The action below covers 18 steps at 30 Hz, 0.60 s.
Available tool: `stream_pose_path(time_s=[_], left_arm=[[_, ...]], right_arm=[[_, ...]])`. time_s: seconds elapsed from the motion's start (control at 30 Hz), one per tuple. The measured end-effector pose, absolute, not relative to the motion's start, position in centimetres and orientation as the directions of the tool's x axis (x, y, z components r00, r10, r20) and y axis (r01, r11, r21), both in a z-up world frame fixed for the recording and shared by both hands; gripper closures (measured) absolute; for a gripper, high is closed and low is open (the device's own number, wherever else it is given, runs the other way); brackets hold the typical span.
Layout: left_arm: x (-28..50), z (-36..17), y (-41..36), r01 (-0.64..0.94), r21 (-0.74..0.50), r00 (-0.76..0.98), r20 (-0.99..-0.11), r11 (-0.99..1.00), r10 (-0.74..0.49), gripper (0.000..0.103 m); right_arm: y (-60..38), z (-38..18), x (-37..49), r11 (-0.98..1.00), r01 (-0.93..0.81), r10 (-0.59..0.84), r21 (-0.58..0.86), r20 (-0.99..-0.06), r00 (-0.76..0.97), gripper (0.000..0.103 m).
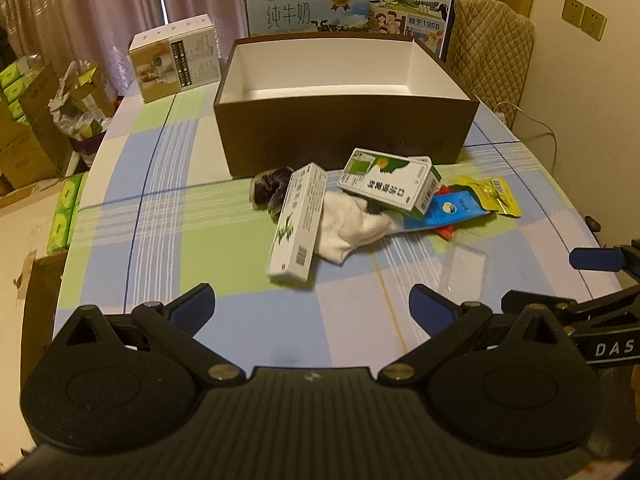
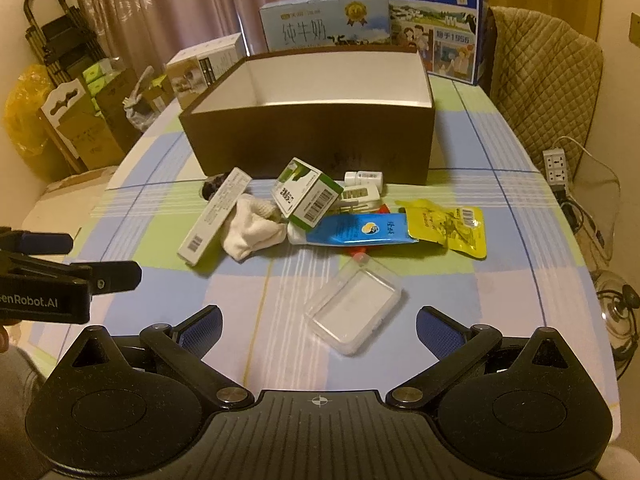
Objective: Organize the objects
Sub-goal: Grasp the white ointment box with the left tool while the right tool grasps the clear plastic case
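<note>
Both grippers are held low over the near edge of the worktop [image 1: 132, 208], which is covered by a checked cloth. The left gripper [image 1: 312, 304] is spread wide with nothing between its blue pads; the right gripper [image 2: 318, 326] is likewise wide open and empty, with a clear plastic case [image 2: 352, 306] lying flat on the cloth just ahead of it.

Further back a loose heap is seen — a long white carton [image 1: 298, 224] resting on a white sock [image 1: 352, 228], a green-and-white box [image 1: 390, 184] tilted on top, a blue tube [image 2: 356, 232], a yellow packet [image 2: 452, 228], a small white bottle [image 2: 364, 178] and a dark crumpled item [image 1: 270, 188]. Directly behind the heap an open brown box [image 1: 344, 136] with a white inside stands empty. Milk cartons [image 1: 308, 4] are stood behind it.
</note>
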<state>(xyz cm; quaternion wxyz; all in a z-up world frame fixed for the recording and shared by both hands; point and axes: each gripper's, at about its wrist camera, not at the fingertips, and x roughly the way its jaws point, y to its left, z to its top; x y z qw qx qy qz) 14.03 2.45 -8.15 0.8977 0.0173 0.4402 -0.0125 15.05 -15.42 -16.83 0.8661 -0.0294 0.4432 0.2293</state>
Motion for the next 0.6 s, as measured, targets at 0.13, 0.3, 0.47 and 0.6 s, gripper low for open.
stream_pose_path(time_s=[0.13, 0.3, 0.47, 0.6], left_arm=[[16.2, -8.4, 2.6, 0.055, 0.029, 0.625, -0.78, 0.998, -0.012, 0.001], [19.3, -8.6, 2.9, 0.078, 0.057, 0.637, -0.771, 0.995, -0.006, 0.001], [21.8, -9.6, 3.6, 0.088, 0.077, 0.645, -0.764, 0.993, 0.002, 0.001], [22.4, -11.2, 4.4, 0.077, 0.051, 0.628, -0.778, 0.996, -0.009, 0.001]], right_arm=[[-14.8, -17.7, 16.9, 0.892, -0.428, 0.366, 0.144, -0.786, 0.498, 0.003], [-14.7, -18.8, 19.6, 0.906, -0.392, 0.354, 0.16, -0.794, 0.494, 0.004], [-15.2, -20.3, 21.9, 0.926, -0.324, 0.332, 0.191, -0.82, 0.465, 0.008], [-15.4, -22.1, 22.3, 0.935, -0.281, 0.323, 0.216, -0.845, 0.426, 0.012]])
